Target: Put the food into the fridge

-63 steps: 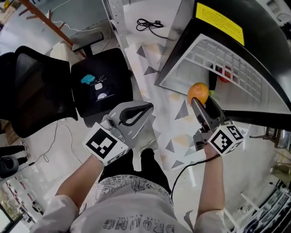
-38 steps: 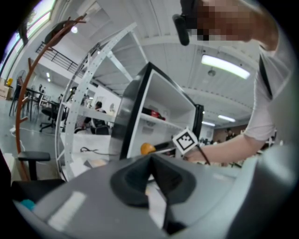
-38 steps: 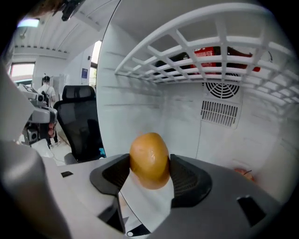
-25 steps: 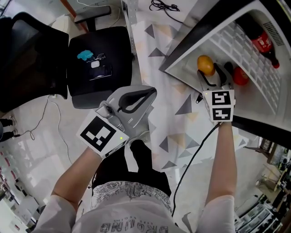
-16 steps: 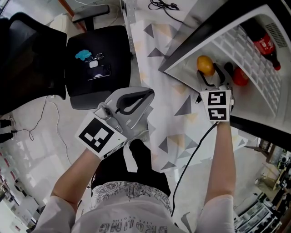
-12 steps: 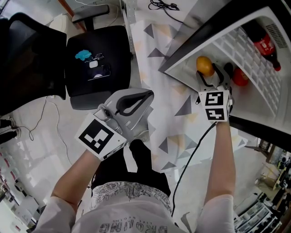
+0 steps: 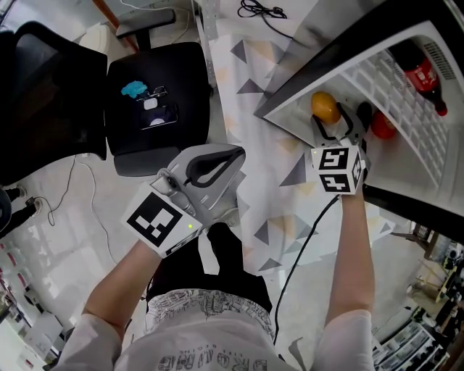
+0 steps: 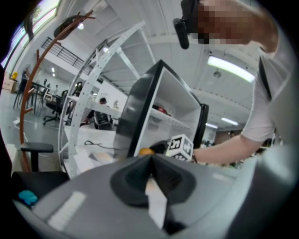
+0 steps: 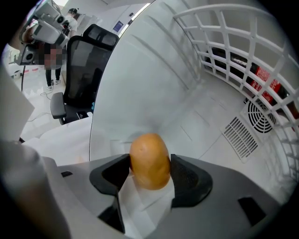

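An orange point(image 7: 325, 106) sits low inside the open fridge point(image 7: 435, 156), just above its white floor. My right gripper point(image 7: 332, 120) reaches into the fridge, and in the right gripper view its pads point(image 9: 187, 175) press both sides of the orange point(image 9: 149, 161). My left gripper point(image 7: 210, 163) hangs outside over the patterned floor, shut and empty. In the left gripper view its jaws point(image 8: 150, 175) meet, and the orange point(image 8: 146, 151) and the right gripper's marker cube point(image 8: 181, 145) show beyond them.
A white wire shelf point(image 7: 406, 101) holds a cola bottle point(image 7: 420, 61), and something red point(image 7: 380, 124) lies beside the right gripper. A black chair point(image 7: 156, 109) with small items on its seat stands to the left. A black cable point(image 7: 257, 9) lies on the floor.
The right gripper carried the orange from in front of the fridge into it. Over the last second it only shifted slightly left. The left gripper stayed in place.
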Demonstrator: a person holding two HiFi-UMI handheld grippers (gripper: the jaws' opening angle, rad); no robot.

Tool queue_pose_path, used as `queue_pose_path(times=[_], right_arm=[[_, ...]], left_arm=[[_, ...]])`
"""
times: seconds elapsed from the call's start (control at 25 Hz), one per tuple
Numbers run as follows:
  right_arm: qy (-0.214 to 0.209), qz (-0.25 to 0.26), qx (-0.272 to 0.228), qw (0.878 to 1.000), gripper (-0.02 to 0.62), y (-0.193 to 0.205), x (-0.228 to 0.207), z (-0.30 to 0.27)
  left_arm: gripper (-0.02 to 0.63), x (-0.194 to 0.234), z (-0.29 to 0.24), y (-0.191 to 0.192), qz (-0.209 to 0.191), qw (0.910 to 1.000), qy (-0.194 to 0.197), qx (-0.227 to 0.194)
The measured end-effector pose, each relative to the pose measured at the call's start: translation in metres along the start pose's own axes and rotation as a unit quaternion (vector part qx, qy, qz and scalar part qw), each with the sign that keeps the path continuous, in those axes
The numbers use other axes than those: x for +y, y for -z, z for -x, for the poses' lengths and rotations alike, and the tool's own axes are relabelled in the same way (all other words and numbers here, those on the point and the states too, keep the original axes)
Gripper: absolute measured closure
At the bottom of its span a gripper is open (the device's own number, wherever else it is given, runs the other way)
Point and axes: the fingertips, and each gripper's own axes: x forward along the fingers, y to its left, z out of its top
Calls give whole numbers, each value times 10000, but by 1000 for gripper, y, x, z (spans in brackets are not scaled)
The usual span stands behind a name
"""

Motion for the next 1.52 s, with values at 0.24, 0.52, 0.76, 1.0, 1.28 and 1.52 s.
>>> queue_pose_path(times=[0.24,0.52,0.76,1.0,1.28,1.52], right_arm=[[46,141,56,9999,327,0,4,3],[2,208,31,9998,325,-2,11,4],[9,242,79,9997,325,-3,11,3],[27,246,80,9997,325,-3,12,6],[-6,189,49,9998,325,-7,11,10],[-18,67,-5,10000,325,-11,13,20]], left_arm=[[600,-1,1,-2,18,10000,47,33],[600,-4,3,-5,4,9999,90,59],[600,-3,6,-8,-22,9999,91,66],[600,-4,8,-9,-18,9999,88,76],[600,-8,9,-11,-115,9998,152,109],[600,-12,11,-16,-186,9995,207,125]])
